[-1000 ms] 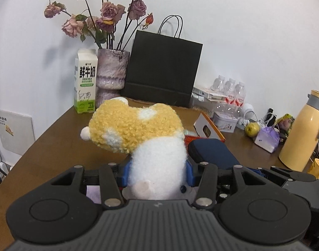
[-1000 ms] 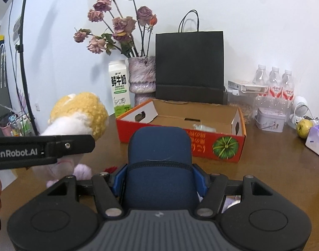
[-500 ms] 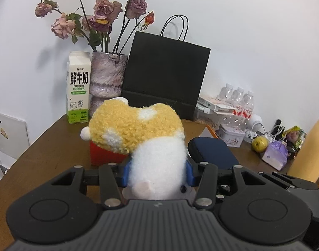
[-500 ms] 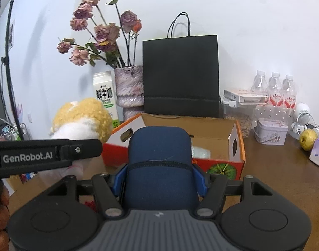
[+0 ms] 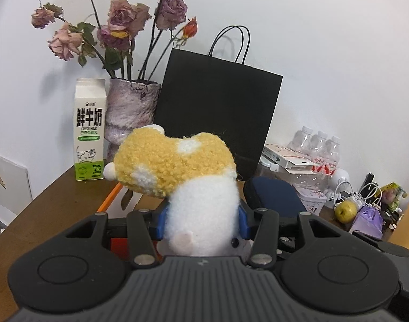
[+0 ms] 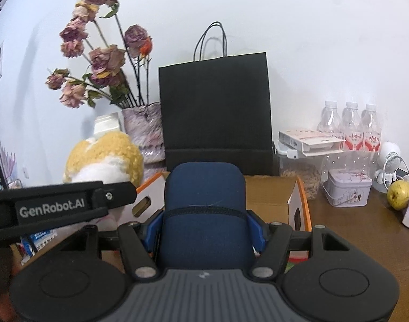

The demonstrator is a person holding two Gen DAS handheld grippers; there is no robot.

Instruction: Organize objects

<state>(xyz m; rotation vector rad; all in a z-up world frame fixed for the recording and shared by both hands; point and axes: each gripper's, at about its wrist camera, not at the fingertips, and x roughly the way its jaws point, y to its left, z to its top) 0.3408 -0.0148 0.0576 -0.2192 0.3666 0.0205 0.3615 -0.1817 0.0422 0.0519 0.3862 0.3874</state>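
Observation:
My left gripper is shut on a yellow and white plush toy and holds it above the near edge of an open cardboard box. The toy also shows in the right wrist view, left of the box. My right gripper is shut on a dark blue zip case and holds it over the box's front edge. The case also shows in the left wrist view, to the toy's right. The box's inside is mostly hidden by the two held things.
Against the wall stand a milk carton, a vase of dried roses and a black paper bag. To the right are water bottles, a small tin, a green apple and a tangle of cables.
Both grippers have moved forward and up toward the box with their loads. The box, seen whole in the right wrist view before, now lies close under the case.

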